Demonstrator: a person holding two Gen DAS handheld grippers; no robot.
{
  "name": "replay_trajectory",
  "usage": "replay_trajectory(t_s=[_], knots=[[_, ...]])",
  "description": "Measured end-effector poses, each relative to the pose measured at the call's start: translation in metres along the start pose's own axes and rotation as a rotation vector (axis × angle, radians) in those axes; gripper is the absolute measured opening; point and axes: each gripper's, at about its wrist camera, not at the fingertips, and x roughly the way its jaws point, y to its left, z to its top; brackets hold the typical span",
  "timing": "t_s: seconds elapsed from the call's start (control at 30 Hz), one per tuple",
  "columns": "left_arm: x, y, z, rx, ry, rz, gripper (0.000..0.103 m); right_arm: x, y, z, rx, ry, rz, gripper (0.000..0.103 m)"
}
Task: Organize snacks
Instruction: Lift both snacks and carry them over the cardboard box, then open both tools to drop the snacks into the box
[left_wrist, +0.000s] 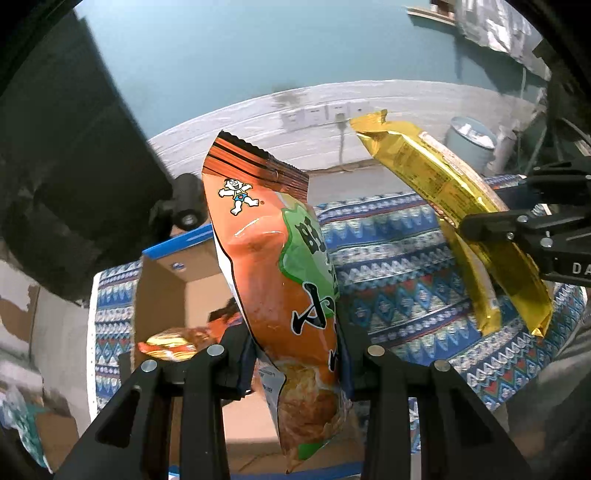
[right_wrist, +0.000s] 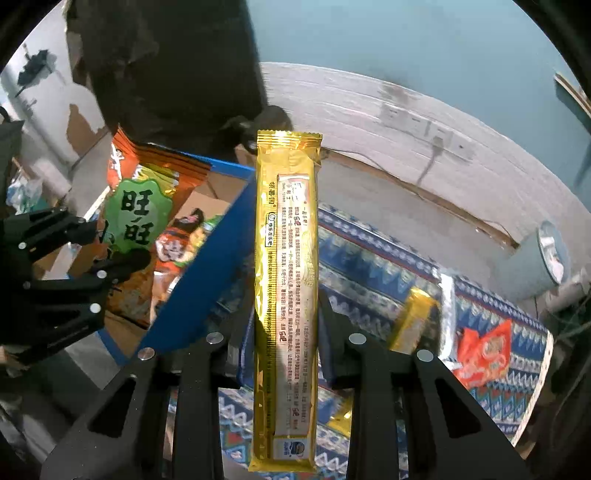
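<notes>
Here, left gripper (left_wrist: 295, 369) clamps the orange bag (left_wrist: 273, 280) directly over the box (left_wrist: 173, 280) at lower left; right gripper (right_wrist: 284, 354) pinches the upright gold packet (right_wrist: 286, 295).

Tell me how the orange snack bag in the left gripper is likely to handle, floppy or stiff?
Probably floppy: the orange snack bag bends above the left gripper. Likely light, since it looks puffed with air. Its glossy film may be slippery.

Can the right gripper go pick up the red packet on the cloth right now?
Probably not yet. The right gripper is shut on the gold packet, so its jaws are full. The red packet itself lies uncovered on the cloth.
</notes>
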Motion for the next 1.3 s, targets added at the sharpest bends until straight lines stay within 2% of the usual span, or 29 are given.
replay_trajectory(t_s=[0.4,0.63,0.97,1.07,1.13,1.17,1.3], knots=[[0.012,0.066,-0.016,-0.082,0.040,0.081,0.037,0.039,0.063,0.043,-0.070,0.042,0.079,0.027],[0.017,0.087,-0.025,-0.114,0.059,0.090,0.037,0.077,0.094,0.065,-0.044,0.084,0.149,0.027],[0.033,0.113,-0.036,-0.150,0.121,0.127,0.037,0.114,0.120,0.077,-0.039,0.136,0.165,0.028],[0.036,0.117,-0.038,-0.154,0.132,0.142,0.044,0.118,0.126,0.076,-0.040,0.154,0.172,0.031],[0.035,0.116,-0.037,-0.153,0.131,0.144,0.058,0.117,0.123,0.076,-0.035,0.152,0.174,0.031],[0.035,0.115,-0.037,-0.152,0.129,0.148,0.061,0.116,0.123,0.077,-0.034,0.150,0.172,0.032],[0.034,0.111,-0.035,-0.134,0.119,0.162,0.069,0.109,0.120,0.078,-0.037,0.137,0.154,0.038]])
